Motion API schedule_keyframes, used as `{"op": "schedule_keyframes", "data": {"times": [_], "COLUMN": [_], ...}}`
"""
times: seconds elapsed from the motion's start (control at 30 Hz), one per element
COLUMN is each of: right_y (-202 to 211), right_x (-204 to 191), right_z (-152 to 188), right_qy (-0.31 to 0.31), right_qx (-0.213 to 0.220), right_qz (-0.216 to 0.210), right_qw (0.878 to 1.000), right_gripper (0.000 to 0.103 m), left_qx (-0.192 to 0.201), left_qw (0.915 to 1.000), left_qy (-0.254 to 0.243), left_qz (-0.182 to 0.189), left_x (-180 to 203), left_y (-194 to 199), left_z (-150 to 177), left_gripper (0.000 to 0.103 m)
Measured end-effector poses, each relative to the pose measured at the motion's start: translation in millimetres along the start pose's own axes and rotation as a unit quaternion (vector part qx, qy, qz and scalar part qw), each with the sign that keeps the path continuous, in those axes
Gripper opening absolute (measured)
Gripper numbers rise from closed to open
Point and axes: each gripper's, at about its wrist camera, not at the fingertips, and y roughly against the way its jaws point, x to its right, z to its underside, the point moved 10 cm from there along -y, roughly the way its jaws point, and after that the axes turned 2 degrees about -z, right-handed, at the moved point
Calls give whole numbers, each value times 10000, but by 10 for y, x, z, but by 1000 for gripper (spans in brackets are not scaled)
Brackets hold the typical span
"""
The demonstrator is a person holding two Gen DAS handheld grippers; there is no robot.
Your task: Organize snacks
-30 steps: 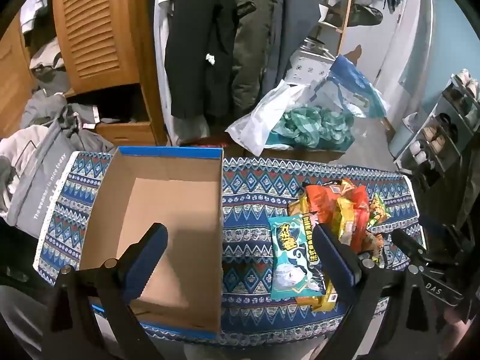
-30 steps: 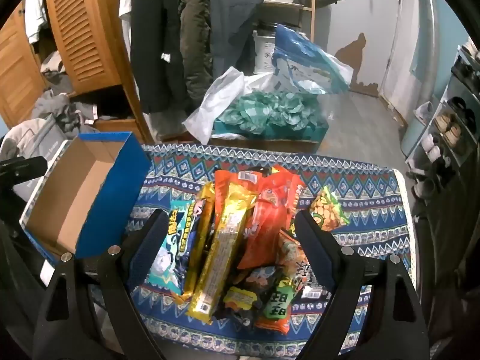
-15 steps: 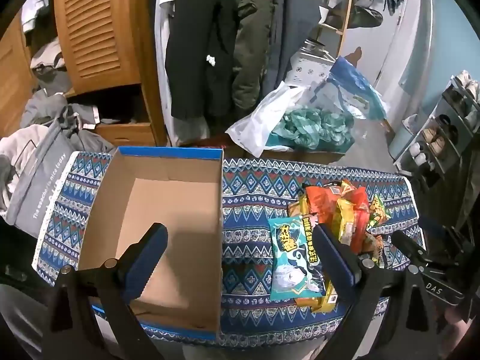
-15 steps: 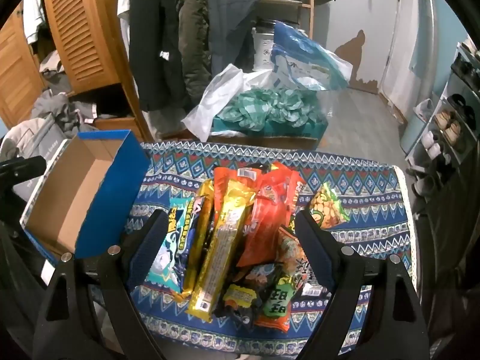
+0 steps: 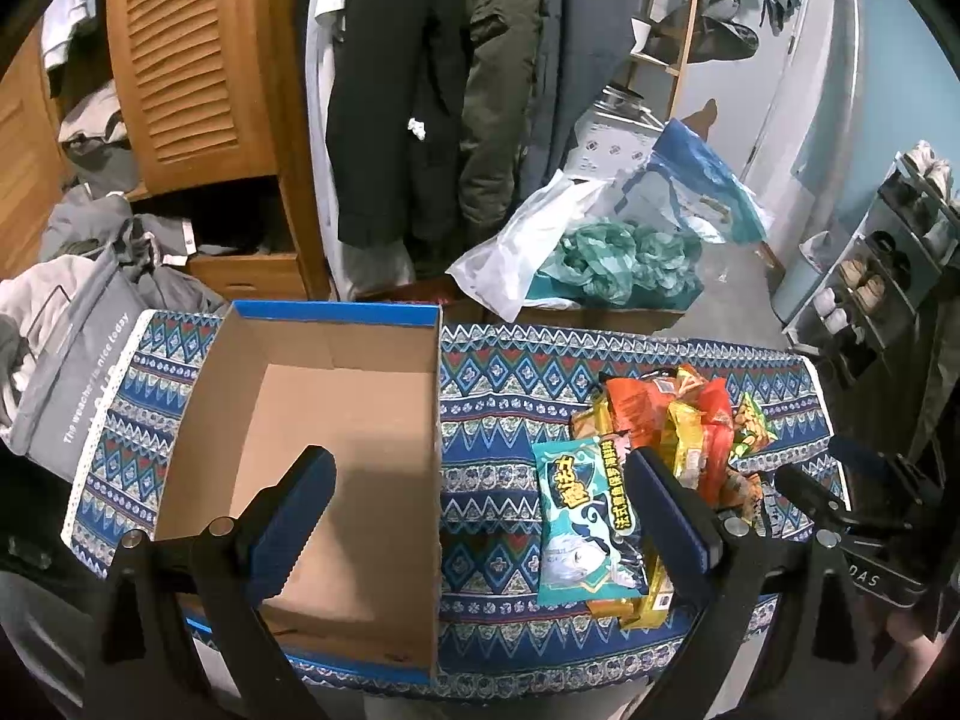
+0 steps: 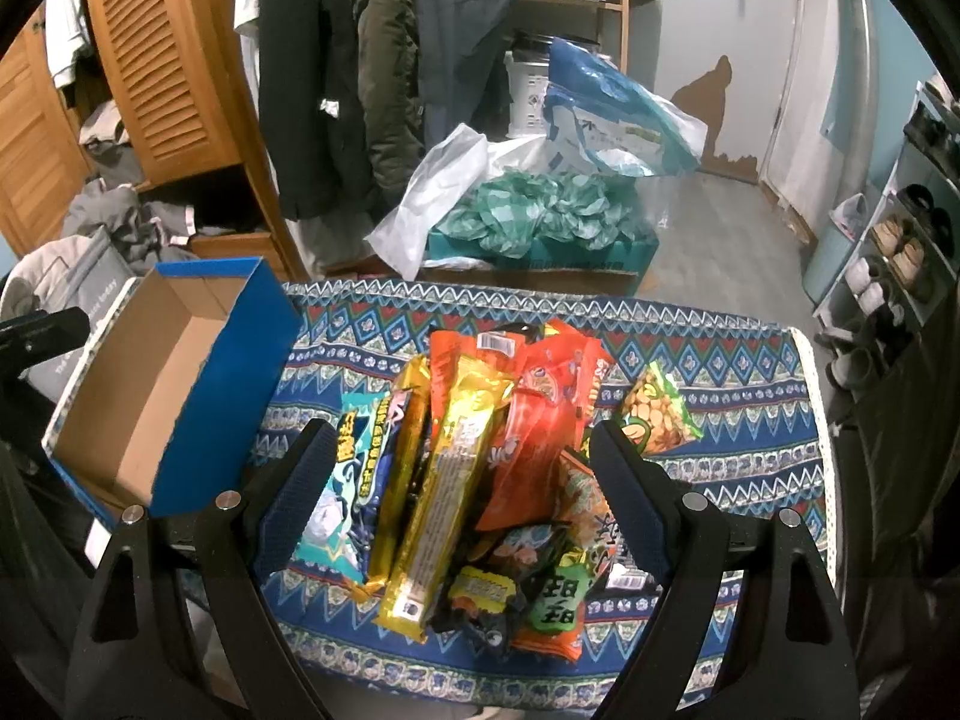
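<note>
Both grippers hover spread wide and empty above the counter (image 5: 498, 396). The left gripper (image 5: 480, 510) sits over the open cardboard box (image 5: 336, 408) at the counter's left end; the right gripper (image 6: 462, 480) straddles the snack pile (image 6: 480, 456) toward the right end.

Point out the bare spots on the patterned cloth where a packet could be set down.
Free: the tablecloth strip between cardboard box and snack pile, and the far edge behind the pile. Crowded: the pile itself, near the peanut packet.
</note>
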Motion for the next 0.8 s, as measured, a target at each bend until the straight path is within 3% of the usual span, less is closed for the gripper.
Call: {"op": "schedule_keyframes", "data": {"times": [0.8], "right_y": [-22], "right_x": [1], "right_z": [38], "right_qy": [-15], "right_qx": [-36], "right_qz": [-9], "right_qw": [10000], "right_gripper": [85], "left_qx": [-14], "left_qw": [10000], "left_qy": [-87], "left_qz": [34], "left_x": [77], "left_y": [-5], "left_z": [28], "left_gripper": [98]}}
